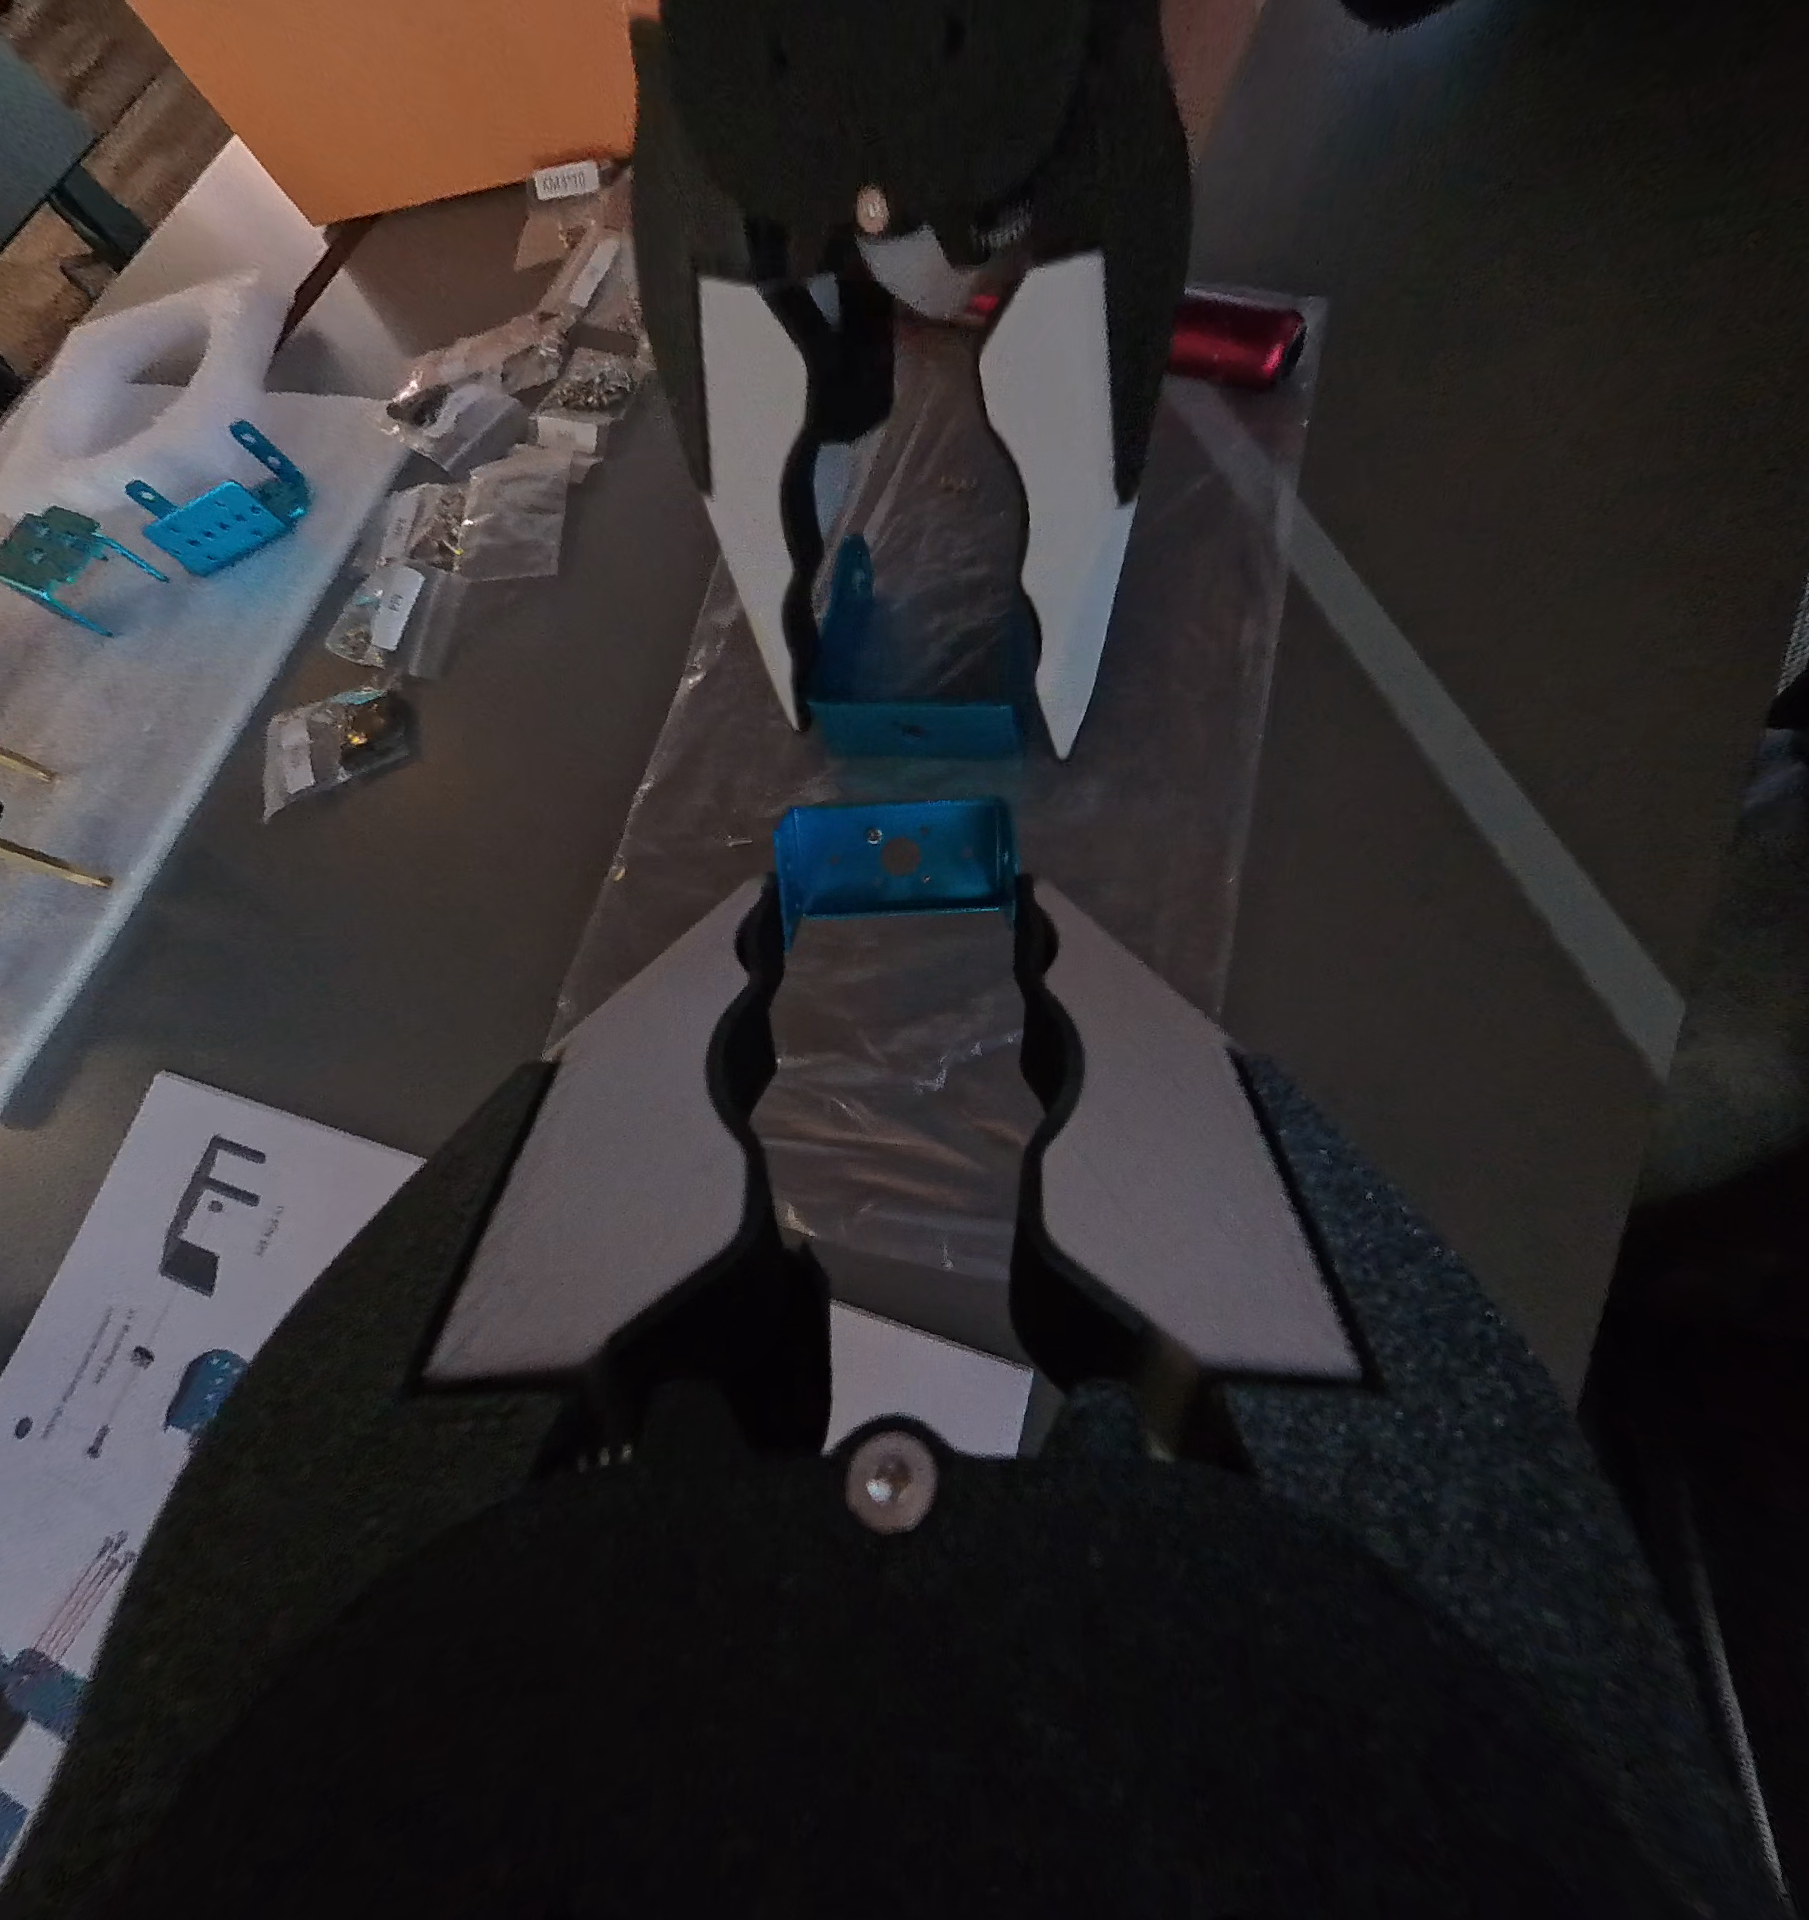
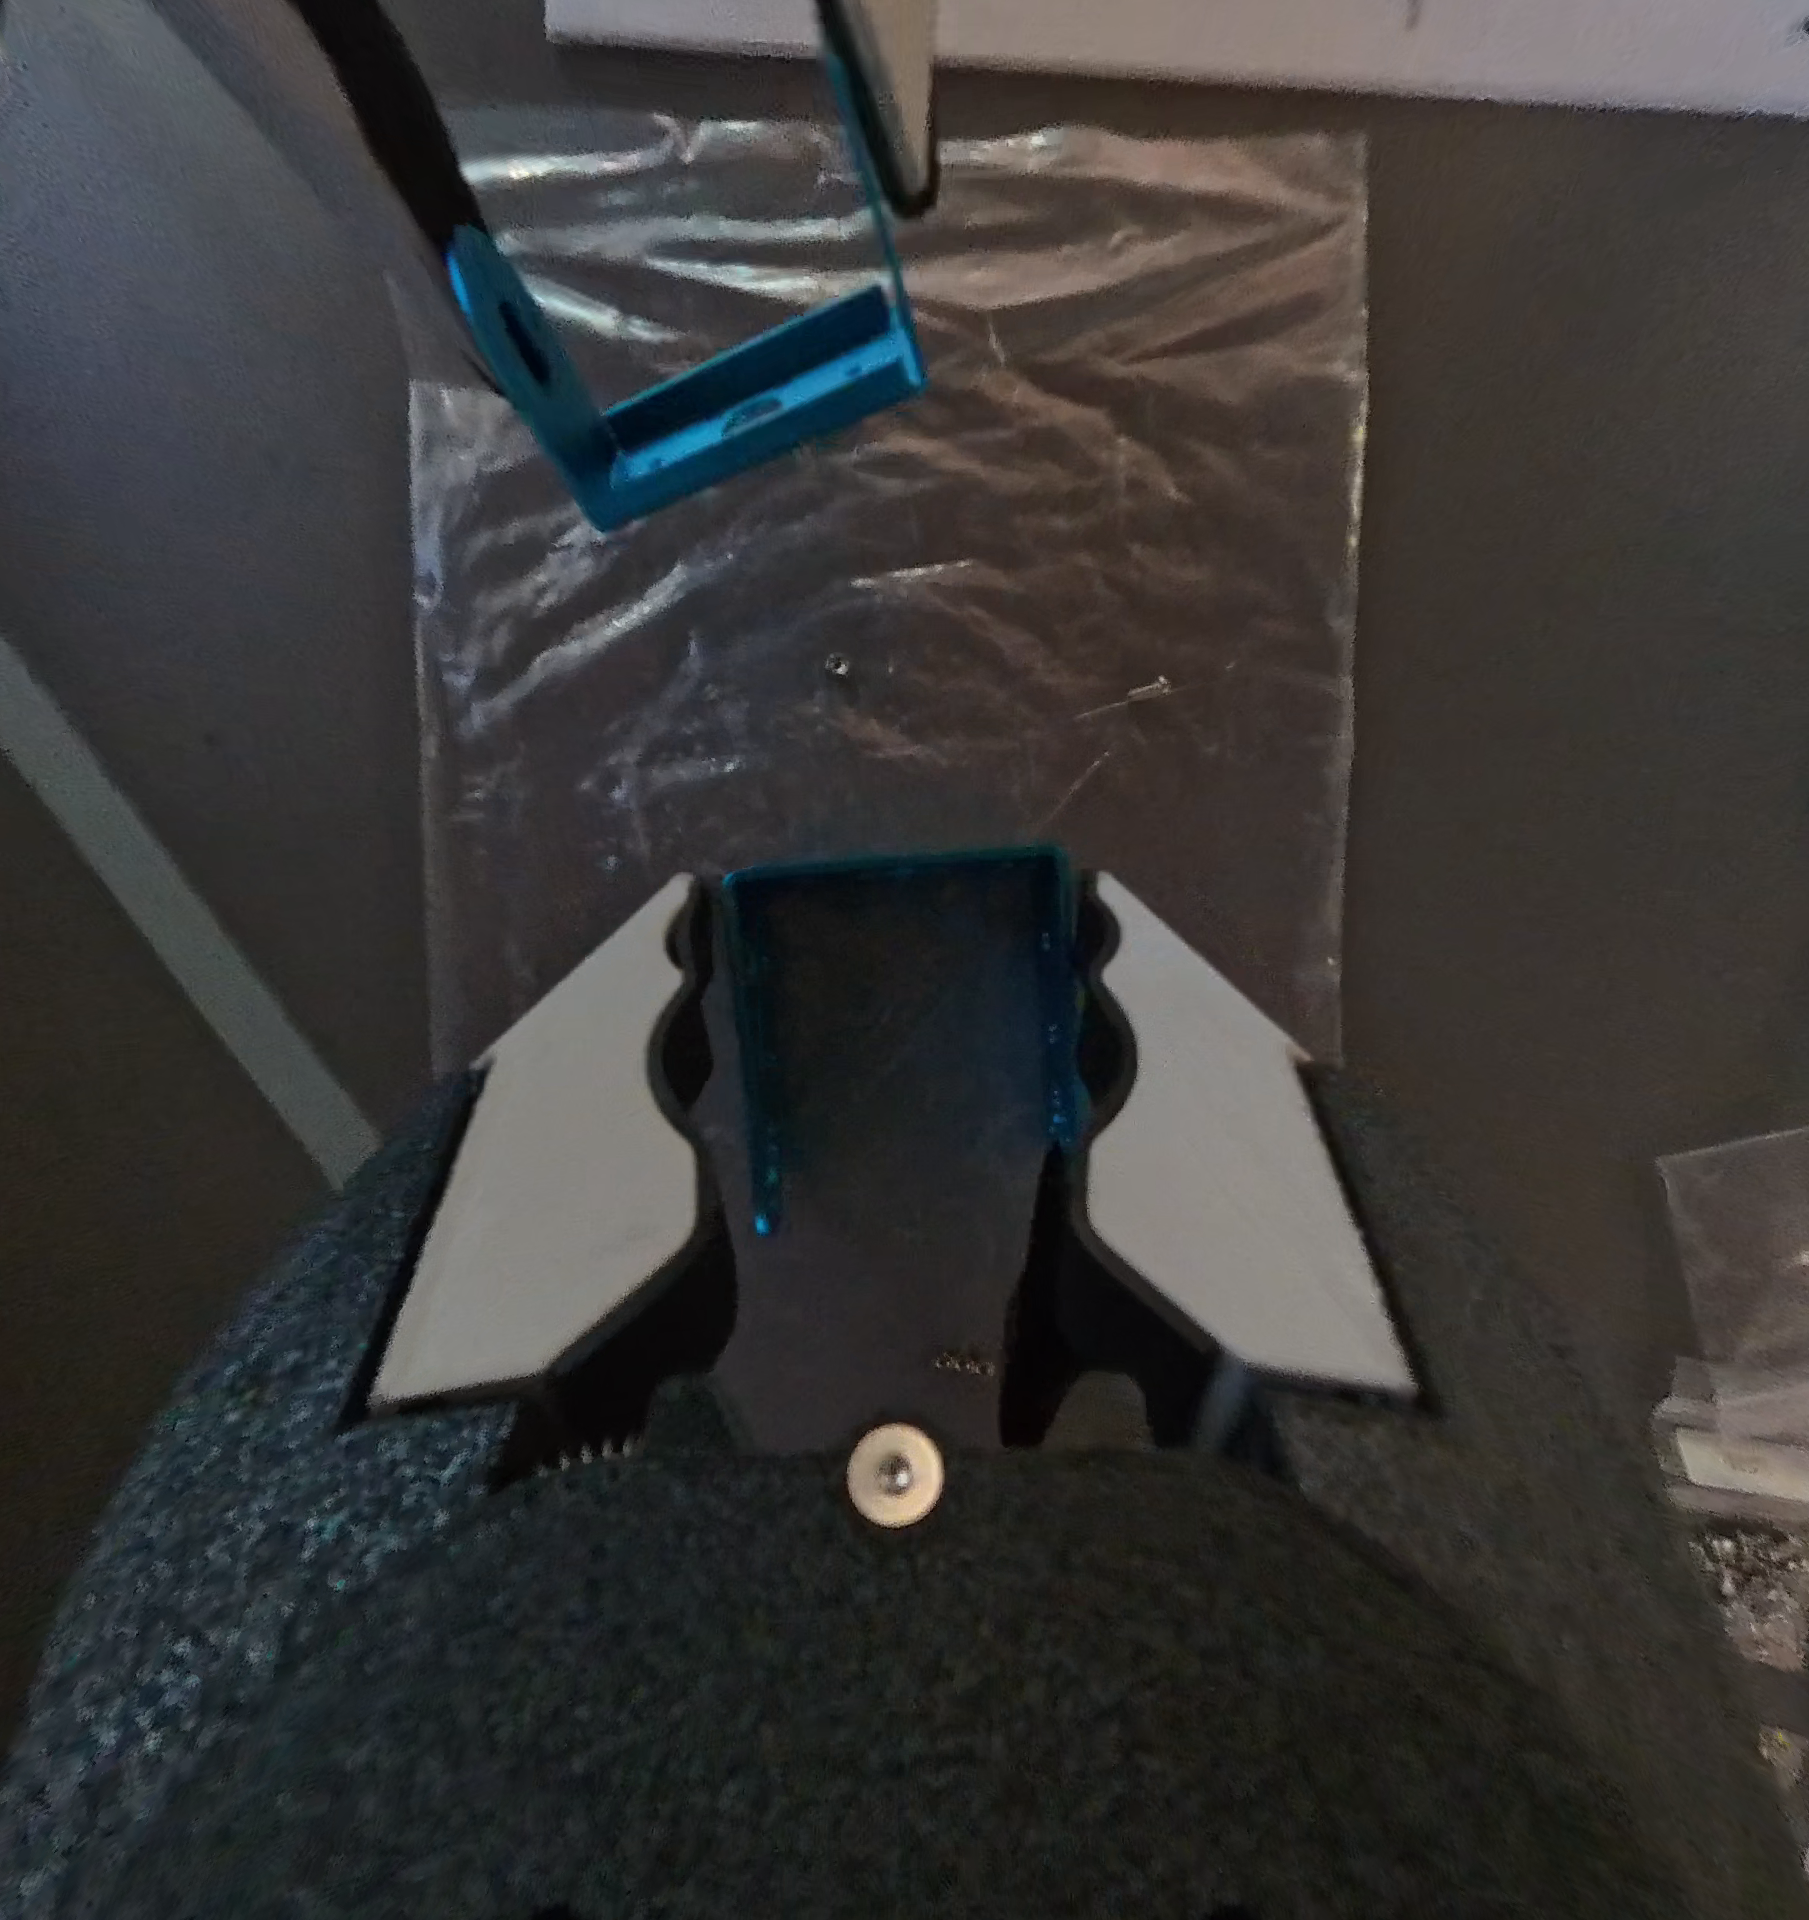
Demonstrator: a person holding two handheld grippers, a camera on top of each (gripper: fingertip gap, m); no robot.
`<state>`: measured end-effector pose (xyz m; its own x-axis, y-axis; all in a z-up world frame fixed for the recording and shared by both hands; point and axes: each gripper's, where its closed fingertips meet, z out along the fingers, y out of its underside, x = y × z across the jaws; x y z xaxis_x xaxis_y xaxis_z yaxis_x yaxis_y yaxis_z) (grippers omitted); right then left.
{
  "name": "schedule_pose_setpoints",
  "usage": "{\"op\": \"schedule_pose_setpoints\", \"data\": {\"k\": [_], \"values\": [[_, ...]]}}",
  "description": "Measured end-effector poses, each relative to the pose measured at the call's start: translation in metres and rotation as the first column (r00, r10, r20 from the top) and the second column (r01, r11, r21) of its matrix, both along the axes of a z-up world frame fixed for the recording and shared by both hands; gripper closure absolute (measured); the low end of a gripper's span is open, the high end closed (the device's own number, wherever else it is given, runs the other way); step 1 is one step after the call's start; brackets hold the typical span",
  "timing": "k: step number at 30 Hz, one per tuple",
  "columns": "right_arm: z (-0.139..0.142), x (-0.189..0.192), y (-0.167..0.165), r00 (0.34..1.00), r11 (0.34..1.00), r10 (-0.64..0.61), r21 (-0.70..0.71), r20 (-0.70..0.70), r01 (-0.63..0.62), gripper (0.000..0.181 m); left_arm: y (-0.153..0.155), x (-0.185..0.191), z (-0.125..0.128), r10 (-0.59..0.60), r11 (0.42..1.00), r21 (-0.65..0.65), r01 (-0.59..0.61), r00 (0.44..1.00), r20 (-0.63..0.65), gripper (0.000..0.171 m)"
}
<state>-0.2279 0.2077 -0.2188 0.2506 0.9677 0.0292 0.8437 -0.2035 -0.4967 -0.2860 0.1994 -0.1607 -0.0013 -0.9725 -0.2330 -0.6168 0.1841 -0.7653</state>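
My left gripper (image 1: 895,894) is shut on a blue metal U-bracket (image 1: 895,857), gripping its two side arms, with the drilled base facing away. Facing it tip to tip, my right gripper (image 1: 931,738) is shut on a second blue U-bracket (image 1: 910,725). A small gap separates the two brackets. In the right wrist view, my right gripper (image 2: 895,883) holds its bracket (image 2: 746,1039) by the side arms. The left gripper (image 2: 687,223) holds its bracket (image 2: 754,416) tilted above. Both are held over a clear plastic bag (image 2: 983,623).
The plastic bag (image 1: 879,1101) lies on a dark table with a tiny screw (image 2: 835,663) on it. At left are a white foam tray (image 1: 131,364) with more blue brackets (image 1: 225,509), several small hardware bags (image 1: 464,520) and an instruction sheet (image 1: 152,1299). A red cylinder (image 1: 1238,338) lies behind.
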Motion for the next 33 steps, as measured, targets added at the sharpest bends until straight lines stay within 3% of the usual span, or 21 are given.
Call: {"op": "schedule_pose_setpoints", "data": {"k": [4,7,10,12,14,17,22,26,28,33], "values": [[0.006,-0.002,0.001,0.999,0.998,0.033,0.052,-0.03,-0.031,0.114,-0.001,-0.001,0.012,-0.014,1.0,-0.016,0.014,1.0,0.022,0.127],[0.033,-0.01,-0.001,0.974,0.995,0.047,0.096,-0.22,-0.026,0.115,-0.004,0.0,0.026,-0.026,0.999,-0.028,0.027,0.999,0.035,0.127],[0.082,-0.021,-0.009,0.844,0.983,0.117,0.179,-0.523,-0.025,0.116,-0.007,0.005,0.041,-0.038,0.999,-0.029,0.039,0.998,0.042,0.127],[0.101,-0.021,-0.014,0.76,0.981,0.135,0.193,-0.636,-0.013,0.115,-0.011,0.009,0.051,-0.056,0.998,-0.026,0.057,0.998,0.043,0.127],[0.108,-0.018,-0.012,0.736,0.961,0.164,0.274,-0.656,0.03,0.116,-0.014,0.012,0.063,-0.072,0.997,-0.003,0.072,0.997,0.041,0.127],[0.117,-0.019,-0.019,0.674,0.959,0.174,0.279,-0.718,0.049,0.116,-0.019,0.016,0.081,-0.093,0.996,0.016,0.092,0.995,0.044,0.127],[0.13,-0.024,-0.029,0.583,0.946,0.23,0.32,-0.779,0.055,0.116,-0.025,0.026,0.088,-0.136,0.991,0.021,0.135,0.991,0.013,0.127],[0.132,-0.023,-0.024,0.593,0.934,0.211,0.338,-0.777,0.111,0.116,-0.032,0.033,0.097,-0.172,0.985,0.002,0.172,0.985,-0.004,0.127],[0.136,-0.022,-0.027,0.566,0.946,0.174,0.297,-0.806,0.132,0.116,-0.034,0.034,0.1,-0.195,0.981,-0.009,0.194,0.981,-0.021,0.127],[0.144,-0.019,-0.035,0.544,0.907,0.213,0.372,-0.812,0.199,0.116,-0.038,0.031,0.11,-0.28,0.958,-0.07,0.278,0.96,-0.013,0.127]]}}
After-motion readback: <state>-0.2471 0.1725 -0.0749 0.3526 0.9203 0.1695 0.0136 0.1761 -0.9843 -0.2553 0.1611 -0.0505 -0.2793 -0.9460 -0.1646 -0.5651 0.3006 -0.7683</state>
